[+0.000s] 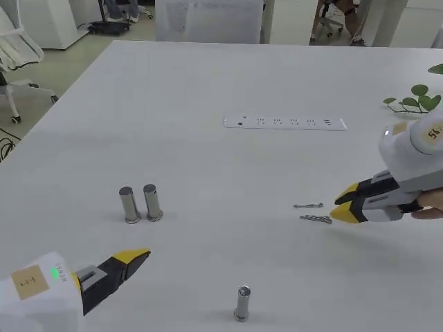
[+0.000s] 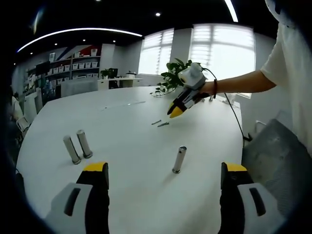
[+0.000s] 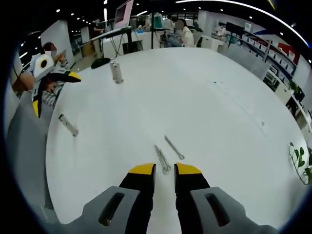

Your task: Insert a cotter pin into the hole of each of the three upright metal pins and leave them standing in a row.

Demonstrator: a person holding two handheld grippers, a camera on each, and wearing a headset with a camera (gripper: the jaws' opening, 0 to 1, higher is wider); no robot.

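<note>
Two metal pins stand upright side by side at the left of the white table. A third metal pin stands alone near the front edge. Two cotter pins lie flat on the right. My right gripper is just right of them, jaws a little apart and empty; its own view has the cotter pins right ahead of its tips. My left gripper hovers at the front left, wide open, facing the lone pin.
A white power strip lies across the table's middle back. A green plant sits at the right edge. Office chairs and desks stand beyond the table. A person's arm holds the right gripper.
</note>
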